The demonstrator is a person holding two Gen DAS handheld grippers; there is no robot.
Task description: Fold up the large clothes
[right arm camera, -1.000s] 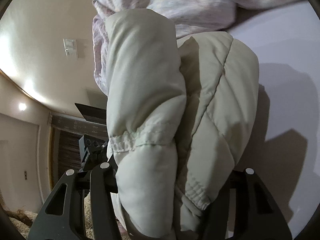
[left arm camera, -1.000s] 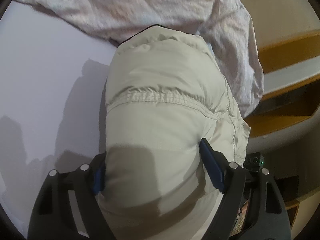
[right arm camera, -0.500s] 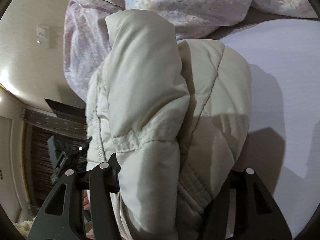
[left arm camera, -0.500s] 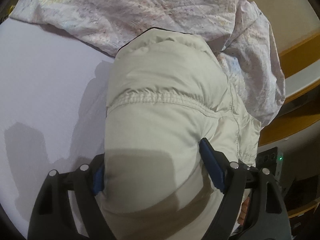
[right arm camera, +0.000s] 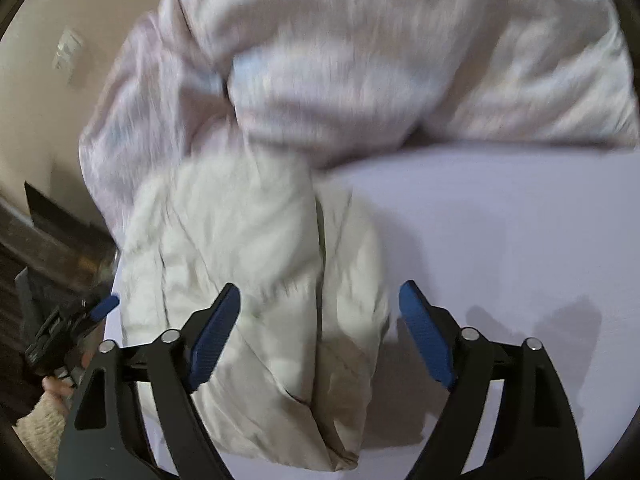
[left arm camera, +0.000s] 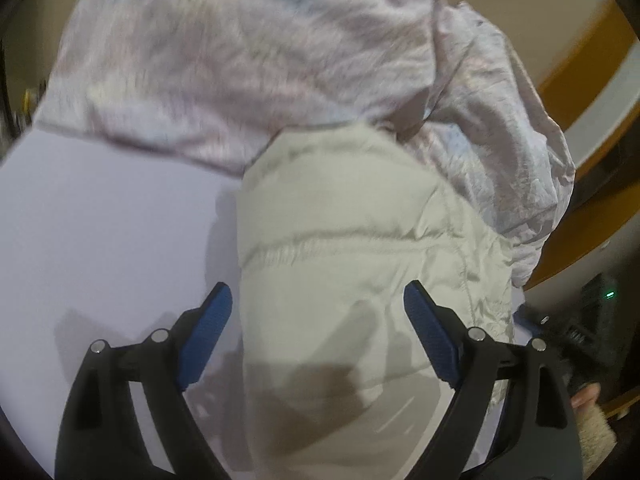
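The jaws of the left gripper are seen spread wide, having just been opening; the blue pads stand clear of the folded cream padded jacket, which lies between and below them. The jaws of the right gripper have likewise just been opening and are held apart, nothing being pinched, with the jacket beneath them. The jacket is laid on the pale lilac sheet, touching a crumpled pinkish quilt beyond it.
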